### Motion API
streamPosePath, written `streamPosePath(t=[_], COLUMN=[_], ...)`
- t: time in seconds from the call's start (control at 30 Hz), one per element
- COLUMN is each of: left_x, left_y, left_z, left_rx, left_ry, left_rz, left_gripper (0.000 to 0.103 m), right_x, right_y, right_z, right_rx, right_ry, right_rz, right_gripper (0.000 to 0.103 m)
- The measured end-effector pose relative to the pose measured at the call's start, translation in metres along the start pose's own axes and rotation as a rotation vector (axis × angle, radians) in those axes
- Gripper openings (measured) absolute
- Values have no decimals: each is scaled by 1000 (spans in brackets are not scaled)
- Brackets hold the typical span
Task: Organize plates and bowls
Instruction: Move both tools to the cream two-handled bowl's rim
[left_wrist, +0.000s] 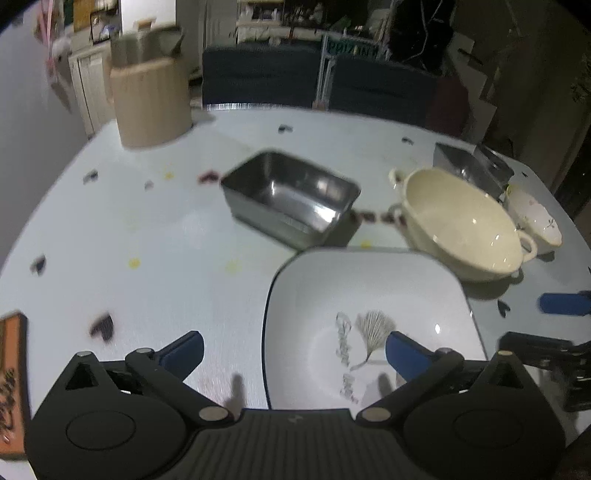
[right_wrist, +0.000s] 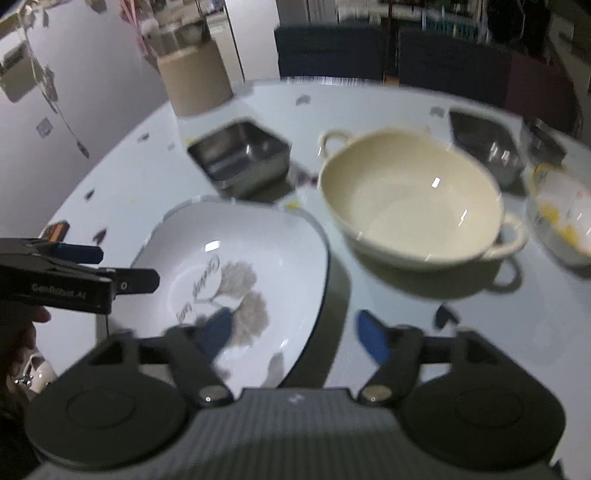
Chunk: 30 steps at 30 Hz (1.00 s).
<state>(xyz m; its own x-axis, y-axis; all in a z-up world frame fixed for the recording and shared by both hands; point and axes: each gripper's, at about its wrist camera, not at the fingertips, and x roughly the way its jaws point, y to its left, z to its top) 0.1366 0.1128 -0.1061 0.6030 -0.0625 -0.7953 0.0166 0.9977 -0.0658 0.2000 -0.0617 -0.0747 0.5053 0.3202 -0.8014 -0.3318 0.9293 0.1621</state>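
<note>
**Both tongs spread wide over the white plate**

The left gripper (left_wrist: 294, 350) has its jaws spread wide, w/ nothing between them. Its blue-padded fingertips (left_wrist: 404, 353) straddle the left edge of the white, rounded-square ceramic plate w/ a dark rim and a grey leaf print (left_wrist: 369, 295): right pad over the plate's inner surface, left pad over bare table. No pad presses on the plate. The right gripper (right_wrist: 295, 338) is likewise spread wide and holds nothing; its left pad hangs over the plate's near right part, its right pad over the table beside the plate. In the right wrist view the left gripper shows at far left, above the plate's left edge, w/ part of a hand behind it at the frame edge.

The plate lies flat on the pale, glossy table w/ small printed shapes (left_wrist: 147, 221), at the near side, between the two tongs.

Just beyond the plate, to the right, stands a cream ceramic bowl w/ two loop handles (right_wrist: 410, 199), upright, empty, near the plate; contact can't be told. Far-left of it sits a rectangular stainless-steel tray (left_wrist: 291, 197), empty. Right of the cream bowl is a small white bowl w/ a flower pattern (left_wrist: 535, 219), just beside the bowl's handle. Behind those, a second steel container (right_wrist: 487, 146), blurred. At the table's far left corner stands a beige ribbed cylindrical bin (left_wrist: 149, 101). Dark blue chair backs (left_wrist: 258, 74) line the far edge.
</note>
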Motion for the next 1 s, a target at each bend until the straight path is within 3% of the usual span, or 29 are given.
streamPosePath(t=[0.07,0.33,0.5,0.63,0.8,1.0], left_x=[-7,-33,-31,-23,-9,22], left_y=[-6,-33,-54,-73,-90,-103], left_z=[8,48,72,92,115,128], left_rx=[5,51,70,100,129,148], left_ry=[-28,-151,-177,-195,-227,-195], left_rz=[16,14,3,-9,-8,8], left_gripper=[103,103,103,103,103,103], right_x=[-11,-52,-61,-56,-34,3], right_y=[-7,-52,-92,-131,-167,-190], right_z=[2,20,35,42,44,41], right_rx=[5,36,85,195,321,389], right_ry=[-26,-87,-110,-137,-98,-5], right_rz=[-11,-92,-152,-181,-229,-273], right_gripper=[103,103,103,103,103,103])
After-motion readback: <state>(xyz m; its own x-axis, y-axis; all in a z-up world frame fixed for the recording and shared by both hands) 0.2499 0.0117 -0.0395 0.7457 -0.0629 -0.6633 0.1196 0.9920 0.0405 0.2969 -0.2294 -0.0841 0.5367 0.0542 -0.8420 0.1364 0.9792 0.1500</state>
